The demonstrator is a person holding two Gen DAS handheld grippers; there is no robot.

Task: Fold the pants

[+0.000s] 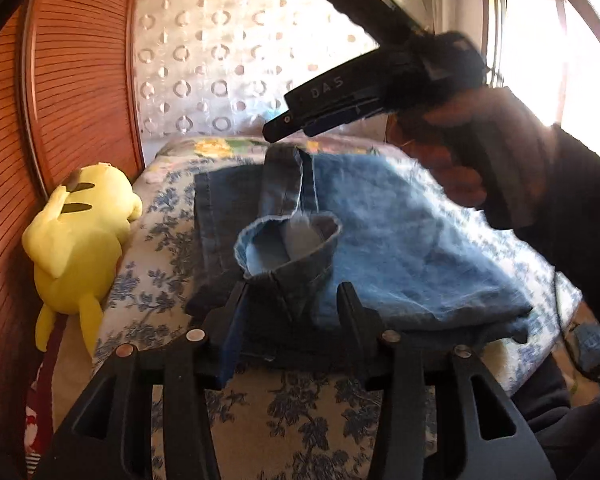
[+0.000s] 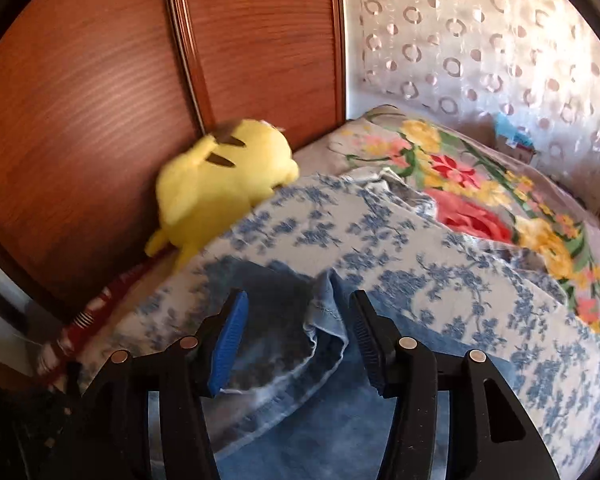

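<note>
A: Why are the jeans laid across the middle of the bed?

B: A flat, open surface is wanted for folding, so the jeans are spread on the blue-flowered cover, and a fold is judged to be already made: the denim is seen stacked in layers, with one leg cuff left standing open on top

A: How is the left gripper held?

B: It is lowered over the near edge of the jeans with its jaws partly open. Denim is seen between the fingers, but no pad is seen pressing on it, so nothing is gripped

A: And the right gripper?

B: It is held at the far end, about half open. A seam edge is seen between the pads, loose, not pinched. The two ends are judged to be just laid down and let go, so the fold can settle

A: What is counted?

B: One pair of jeans, two grippers, one hand seen on the right gripper's handle. One yellow plush is left by the wooden panel, well apart from the work. Two covers are seen: the blue-flowered one and a bright floral one further back, under the curtain. One window is made out at the right of the left view
</note>
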